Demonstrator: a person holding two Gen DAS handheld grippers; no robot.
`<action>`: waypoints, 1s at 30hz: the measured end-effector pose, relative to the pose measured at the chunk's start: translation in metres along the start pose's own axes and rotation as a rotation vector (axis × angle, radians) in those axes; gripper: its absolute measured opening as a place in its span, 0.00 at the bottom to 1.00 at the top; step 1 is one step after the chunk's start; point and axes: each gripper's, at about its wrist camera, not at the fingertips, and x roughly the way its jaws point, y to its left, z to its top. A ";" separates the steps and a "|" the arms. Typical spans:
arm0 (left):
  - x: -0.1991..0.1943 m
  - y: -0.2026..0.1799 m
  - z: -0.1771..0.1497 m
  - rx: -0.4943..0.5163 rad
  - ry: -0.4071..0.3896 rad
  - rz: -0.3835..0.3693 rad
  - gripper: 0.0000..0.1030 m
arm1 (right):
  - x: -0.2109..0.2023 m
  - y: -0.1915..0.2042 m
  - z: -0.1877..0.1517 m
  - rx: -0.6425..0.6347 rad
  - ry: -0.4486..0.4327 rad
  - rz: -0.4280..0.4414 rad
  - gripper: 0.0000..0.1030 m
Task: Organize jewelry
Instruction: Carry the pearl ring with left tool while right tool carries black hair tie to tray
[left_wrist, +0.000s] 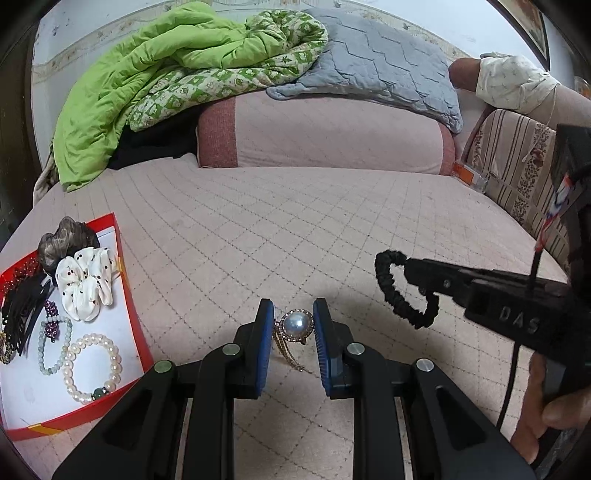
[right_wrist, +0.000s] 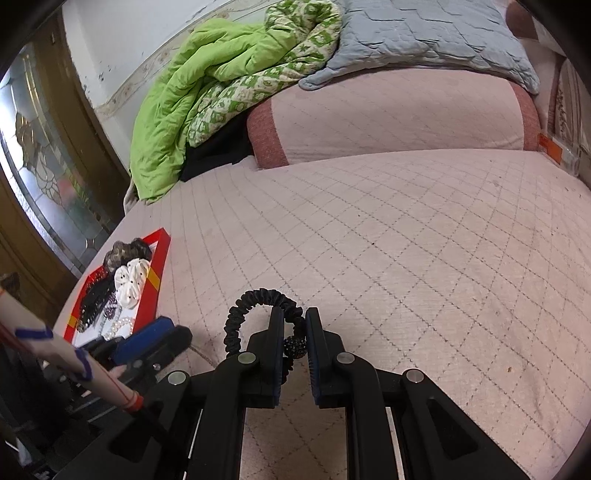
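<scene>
Pearl ring (left_wrist: 295, 325) between left tongs (left_wrist: 293, 325)

Both wrist views low over bed (left_wrist: 295, 221), facing pillows (shared)

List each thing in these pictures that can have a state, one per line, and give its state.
Left gripper: fingers shut on the pearl brooch.
Pearl brooch: held between the fingers, gold tail hanging down.
Right gripper: fingers shut on the black hair tie.
Black hair tie: held, loop sticking out beyond the fingers.
Red tray: open, lying on the bed, partly filled.
Pearl bracelet: lying flat in the tray.
White scrunchie: resting in the tray.
</scene>
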 end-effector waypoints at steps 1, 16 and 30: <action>-0.001 0.000 0.000 0.001 -0.005 0.001 0.20 | 0.001 0.000 0.000 0.001 0.002 -0.001 0.12; -0.004 -0.002 -0.002 0.025 -0.018 0.049 0.20 | -0.010 0.004 0.004 0.021 -0.021 0.029 0.12; -0.034 0.012 0.000 0.002 -0.072 0.048 0.21 | -0.013 0.034 0.007 0.009 -0.055 0.019 0.12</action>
